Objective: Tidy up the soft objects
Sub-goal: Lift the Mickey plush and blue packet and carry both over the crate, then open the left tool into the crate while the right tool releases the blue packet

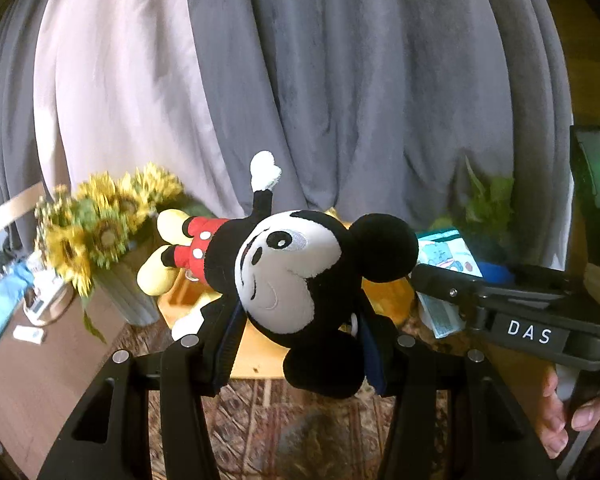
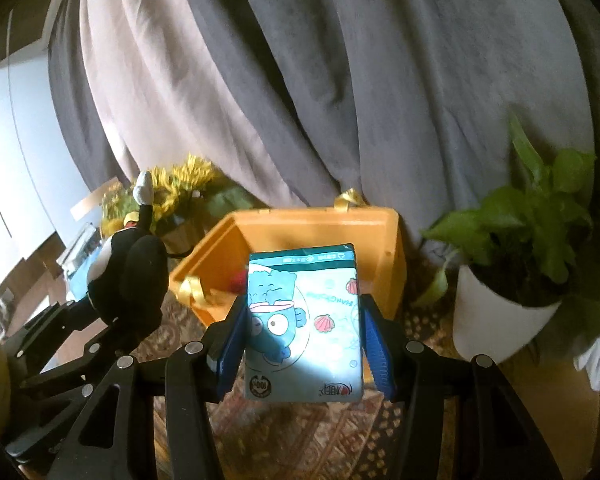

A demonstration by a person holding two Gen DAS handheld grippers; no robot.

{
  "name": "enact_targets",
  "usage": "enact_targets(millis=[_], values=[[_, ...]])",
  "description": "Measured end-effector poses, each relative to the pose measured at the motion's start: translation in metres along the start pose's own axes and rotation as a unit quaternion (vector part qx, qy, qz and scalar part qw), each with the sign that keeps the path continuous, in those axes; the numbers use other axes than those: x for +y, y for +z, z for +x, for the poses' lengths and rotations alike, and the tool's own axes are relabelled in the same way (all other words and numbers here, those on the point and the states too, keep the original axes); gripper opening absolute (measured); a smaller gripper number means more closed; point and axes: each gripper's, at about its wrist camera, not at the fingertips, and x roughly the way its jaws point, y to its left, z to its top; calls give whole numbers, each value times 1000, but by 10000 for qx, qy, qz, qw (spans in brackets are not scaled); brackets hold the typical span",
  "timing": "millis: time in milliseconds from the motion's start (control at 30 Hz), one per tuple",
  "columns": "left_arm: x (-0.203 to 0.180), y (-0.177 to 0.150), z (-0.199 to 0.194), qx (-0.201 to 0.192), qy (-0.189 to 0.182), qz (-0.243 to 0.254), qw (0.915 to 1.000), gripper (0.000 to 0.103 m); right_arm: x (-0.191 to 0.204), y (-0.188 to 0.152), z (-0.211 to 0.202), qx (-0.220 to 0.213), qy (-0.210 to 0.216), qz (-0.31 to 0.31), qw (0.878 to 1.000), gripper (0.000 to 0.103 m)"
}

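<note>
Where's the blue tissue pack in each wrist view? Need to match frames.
Left wrist: tissue pack at right of centre, partly hidden behind the right gripper, beyond the mouse plush.
Right wrist: tissue pack at centre, clamped in the right gripper.
Shared landmark: sunflowers, left in both.
</note>
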Motion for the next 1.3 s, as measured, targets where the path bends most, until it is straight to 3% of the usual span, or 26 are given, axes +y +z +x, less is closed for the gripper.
enact_targets(millis=[267, 567, 1100, 1233, 1300], values=[[14, 31, 29, 103, -70, -55, 9999, 52, -7, 30, 29, 138, 80, 202, 9997, 54], [32, 53, 92, 788, -179, -171, 9966, 52, -19, 56, 82, 610, 92, 425, 9972, 54], [43, 43, 202, 2221, -317, -91, 9745, 52, -30, 72, 187, 1763, -286, 263, 9836, 55], [42, 36, 217, 2533, -423, -144, 9664, 56, -31, 71, 204, 1969, -351, 215, 9796, 60], [43, 32, 219, 2565, -422, -201, 9654, 69, -32, 71, 204, 1952, -394, 269, 9796, 63]])
